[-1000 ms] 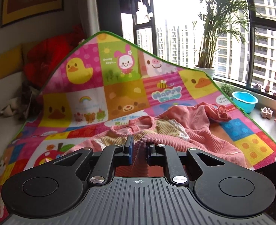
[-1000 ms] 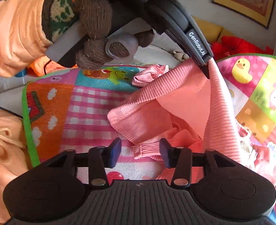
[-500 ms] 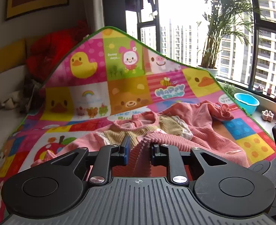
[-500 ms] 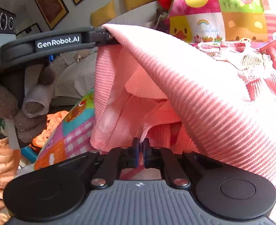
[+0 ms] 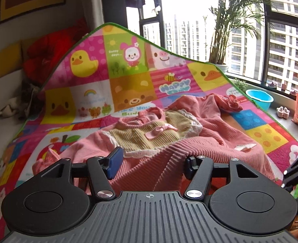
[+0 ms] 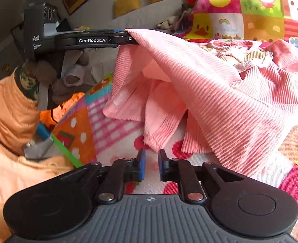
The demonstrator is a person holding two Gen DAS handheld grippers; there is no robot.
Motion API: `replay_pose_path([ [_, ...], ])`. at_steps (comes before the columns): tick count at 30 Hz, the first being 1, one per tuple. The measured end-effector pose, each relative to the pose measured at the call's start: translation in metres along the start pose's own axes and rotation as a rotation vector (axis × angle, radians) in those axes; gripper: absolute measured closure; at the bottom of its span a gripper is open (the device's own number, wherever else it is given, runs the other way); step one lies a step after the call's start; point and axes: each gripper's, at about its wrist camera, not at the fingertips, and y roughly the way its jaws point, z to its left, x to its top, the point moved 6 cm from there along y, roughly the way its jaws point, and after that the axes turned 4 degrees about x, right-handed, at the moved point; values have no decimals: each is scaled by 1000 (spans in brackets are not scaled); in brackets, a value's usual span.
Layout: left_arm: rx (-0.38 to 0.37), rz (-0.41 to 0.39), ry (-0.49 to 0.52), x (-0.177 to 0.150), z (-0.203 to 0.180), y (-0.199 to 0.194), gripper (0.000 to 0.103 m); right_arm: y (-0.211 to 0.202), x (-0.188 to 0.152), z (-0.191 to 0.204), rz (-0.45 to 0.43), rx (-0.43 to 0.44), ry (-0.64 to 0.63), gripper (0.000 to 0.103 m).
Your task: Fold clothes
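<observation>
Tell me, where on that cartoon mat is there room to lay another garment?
Bare mat lies left of the pink dress, around the apple square, and right of it on the blue and yellow squares. The pink check patch by the green border is free too. The middle is crowded with the dress.

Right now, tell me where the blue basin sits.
In the left wrist view, the blue basin sits at the right on the window sill, just past the play mat, beside the potted palm.
</observation>
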Motion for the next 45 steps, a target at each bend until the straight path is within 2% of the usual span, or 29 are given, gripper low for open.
replay_pose_path([
  [1,-4,11,13,-8,-2,-4,28,-5,1,0,-20,-26,-29,55],
  [3,-18,38,44,-25,-7,-12,20,-18,8,-4,-76,-93,-80,35],
  [4,-24,52,59,-34,-10,-15,19,-22,10,-7,-92,-142,-109,30],
  [6,-3,83,90,-49,-10,-16,15,-24,13,-16,-100,-259,-174,27],
  [8,28,115,120,-63,-10,-16,14,-16,10,-27,-65,-384,-239,27],
  [11,91,155,165,-80,-5,-15,13,-6,1,-41,-18,-517,-315,27],
  [14,229,151,194,-79,17,-18,13,-12,1,-52,-43,-638,-360,27],
  [17,349,109,171,-70,43,-30,10,-26,4,-64,-81,-784,-399,27],
  [20,422,75,116,-62,63,-45,10,-44,8,-78,-105,-922,-402,27],
  [22,421,71,78,-61,68,-51,9,-56,8,-82,-122,-930,-367,27],
  [24,409,80,52,-63,70,-51,9,-62,8,-74,-144,-818,-321,26],
  [26,385,101,38,-68,66,-45,8,-53,6,-54,-132,-663,-323,19],
  [27,370,111,33,-71,63,-42,8,-45,3,-44,-113,-614,-345,16],
  [29,339,132,24,-77,58,-35,8,-25,-3,-27,-64,-557,-410,15],
  [30,329,141,25,-80,55,-33,8,-15,-6,-22,-39,-555,-442,15],
  [32,323,151,35,-83,52,-31,8,1,-11,-20,-6,-589,-493,15],
  [33,330,150,42,-83,52,-31,8,2,-11,-21,-11,-609,-501,12],
  [35,362,127,43,-79,56,-38,8,-3,-8,-28,-24,-696,-521,12],
  [39,431,24,17,-58,68,-61,5,-34,7,-50,-104,-886,-502,12],
  [41,449,-32,28,-46,66,-72,5,-54,16,-59,-160,-950,-464,12],
  [45,474,-102,71,-28,58,-85,5,-83,27,-65,-236,-1086,-477,12],
])
